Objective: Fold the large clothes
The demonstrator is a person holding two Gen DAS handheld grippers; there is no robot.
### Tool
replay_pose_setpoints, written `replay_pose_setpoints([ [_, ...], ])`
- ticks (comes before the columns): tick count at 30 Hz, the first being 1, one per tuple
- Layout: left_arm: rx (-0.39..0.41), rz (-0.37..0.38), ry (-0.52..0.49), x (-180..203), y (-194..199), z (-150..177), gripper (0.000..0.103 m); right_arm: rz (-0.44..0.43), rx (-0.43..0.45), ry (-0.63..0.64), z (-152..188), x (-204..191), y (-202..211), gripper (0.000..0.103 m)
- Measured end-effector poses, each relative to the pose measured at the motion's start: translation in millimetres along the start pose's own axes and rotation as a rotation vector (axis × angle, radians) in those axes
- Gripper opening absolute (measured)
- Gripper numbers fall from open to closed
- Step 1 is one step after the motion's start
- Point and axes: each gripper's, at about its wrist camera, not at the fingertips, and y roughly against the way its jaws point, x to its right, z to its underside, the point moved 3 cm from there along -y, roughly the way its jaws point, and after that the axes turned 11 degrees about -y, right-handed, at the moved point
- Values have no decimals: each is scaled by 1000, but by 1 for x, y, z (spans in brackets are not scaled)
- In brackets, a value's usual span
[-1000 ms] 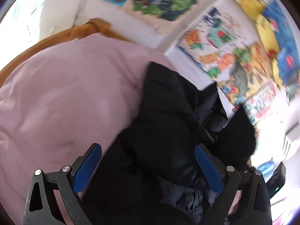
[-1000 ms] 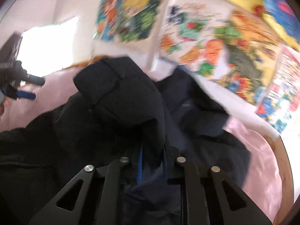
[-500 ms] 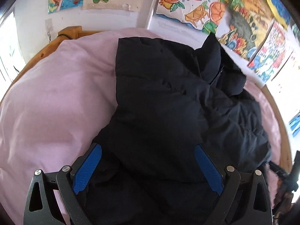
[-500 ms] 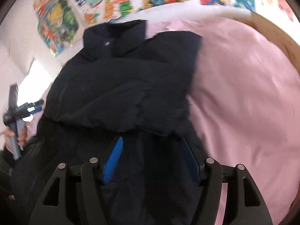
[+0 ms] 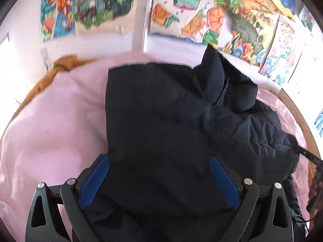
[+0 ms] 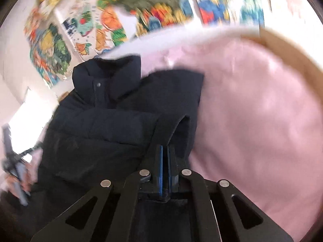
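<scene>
A dark navy puffer jacket [image 5: 171, 121] lies bunched on a pink bed cover [image 5: 56, 125]. My left gripper [image 5: 159, 161] is open, its blue pads wide apart over the jacket's near part, holding nothing. In the right wrist view the jacket [image 6: 105, 125] shows its collar and a snap at the top. My right gripper [image 6: 165, 147] is shut on a fold of the jacket's edge, which curls up over the fingers. The left gripper's body [image 6: 14, 161] shows at the far left of that view.
A wooden bed frame [image 5: 62, 64] rims the pink cover; it also shows in the right wrist view [image 6: 286, 46]. Colourful posters [image 5: 212, 16] hang on the white wall behind the bed. Bare pink cover [image 6: 262, 111] lies right of the jacket.
My right gripper opened half a second ago and has now shut on the jacket's edge. My left gripper stayed open and moved a little closer over the jacket.
</scene>
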Motion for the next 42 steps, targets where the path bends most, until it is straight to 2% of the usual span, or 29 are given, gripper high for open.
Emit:
replay_pose_setpoints([
  [2, -40, -58, -37, 4, -11, -3, 100, 56, 53, 78, -3, -9, 3, 4],
  [4, -128, -137, -101, 8, -34, 0, 100, 121, 56, 144, 2, -13, -8, 4],
  [5, -149, -142, -120, 9, -43, 3, 101, 142, 47, 158, 5, -12, -12, 4],
  [6, -160, -130, -121, 9, -50, 6, 102, 182, 14, 190, 16, -11, -27, 4],
  [9, -175, -82, -73, 1, -63, 13, 103, 231, -45, 232, 40, -6, -49, 4],
  [13, -204, -60, -42, -6, -77, 15, 103, 260, -52, 289, 38, -14, -58, 5],
  [17, -189, -51, -19, -10, -65, 16, 103, 241, -56, 274, 33, -13, -52, 9],
  [20, -125, -33, 69, -21, -31, 16, 103, 214, -30, 225, 24, -3, -32, 35],
  [21, -107, -15, 96, -24, -19, 15, 103, 183, -19, 206, 21, 0, -22, 53],
  [22, -91, 0, 125, -26, -5, 12, 103, 153, -9, 194, 20, 1, -14, 62],
  [26, -64, 30, 250, -25, 51, 2, 103, 38, 4, 176, 16, 1, 13, 70],
  [28, -48, 14, 264, -14, 84, -7, 103, -32, 15, 163, 16, -6, 24, 78],
  [30, 21, -62, 245, -2, 117, -20, 103, -95, 54, 136, 15, -13, 39, 85],
  [32, 109, -176, 253, 7, 143, -30, 103, -136, 92, 119, 13, -18, 50, 91],
  [33, 140, -206, 270, 12, 150, -37, 103, -137, 115, 119, 12, -21, 56, 95],
  [34, 168, -200, 275, 20, 154, -43, 103, -126, 136, 126, 12, -20, 57, 100],
  [36, 174, -144, 223, 34, 140, -66, 103, -105, 191, 171, 10, -21, 66, 102],
  [40, 115, -52, 57, 59, 78, -97, 103, -15, 245, 273, 2, -22, 73, 102],
  [42, 140, 4, -27, 70, 41, -114, 103, 19, 232, 266, -15, -17, 66, 102],
])
